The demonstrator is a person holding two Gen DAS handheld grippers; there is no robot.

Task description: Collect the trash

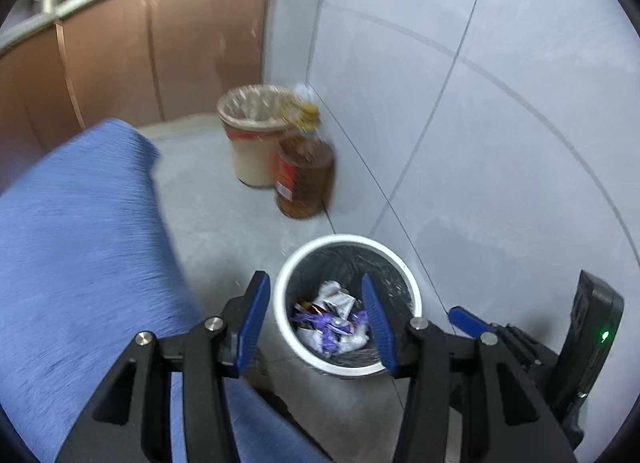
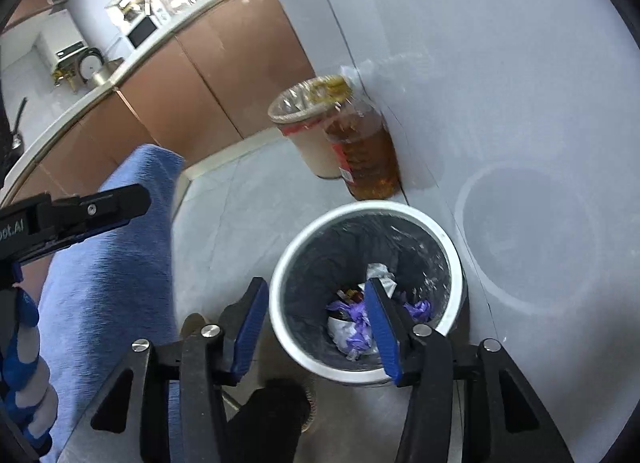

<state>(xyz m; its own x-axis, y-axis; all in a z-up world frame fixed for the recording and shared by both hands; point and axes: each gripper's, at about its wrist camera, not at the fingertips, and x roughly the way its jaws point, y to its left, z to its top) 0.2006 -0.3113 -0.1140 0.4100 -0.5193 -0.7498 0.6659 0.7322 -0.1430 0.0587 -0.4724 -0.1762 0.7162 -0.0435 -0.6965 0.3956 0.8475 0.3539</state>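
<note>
The white bin [image 2: 366, 373] stands against the tiled wall [image 2: 500, 63], lined to receive waste. Crumpled trash [image 2: 360, 327] lies at its bottom. Left gripper [image 1: 316, 327] and right gripper [image 2: 316, 329] hover above, jaws parted, holding nothing.

white bin [image 2: 360, 371] upright, crumpled wrappers [image 2: 352, 327] inside.

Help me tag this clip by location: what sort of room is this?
Most likely a home kitchen: a countertop over brown cabinets carries a small oven and a pot, a large cooking-oil bottle stands on the tiled floor, and a lined white bin holds wrappers.
</note>
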